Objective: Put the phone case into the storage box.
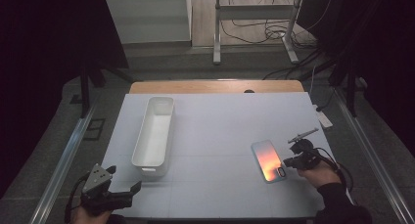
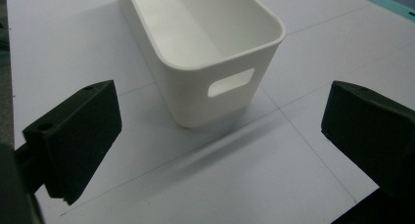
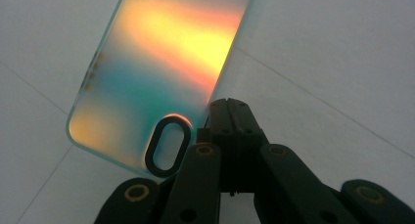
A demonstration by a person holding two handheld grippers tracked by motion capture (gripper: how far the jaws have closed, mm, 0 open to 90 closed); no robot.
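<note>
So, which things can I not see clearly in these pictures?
- Phone case: in the right hand-held gripper view, the shut black jaws cover its near edge, so whether they pinch it cannot be told.
- White bin: far end cut off by the top edge in the left hand-held gripper view.
- Slim tool beside the case: too small in the high view.

left tool (image 1: 128, 181): jaws wide apart, low at table edge | right tool (image 3: 227, 106): jaws together

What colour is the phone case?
Iridescent orange, yellow and teal phone case, clearest in the right gripper view.
</note>
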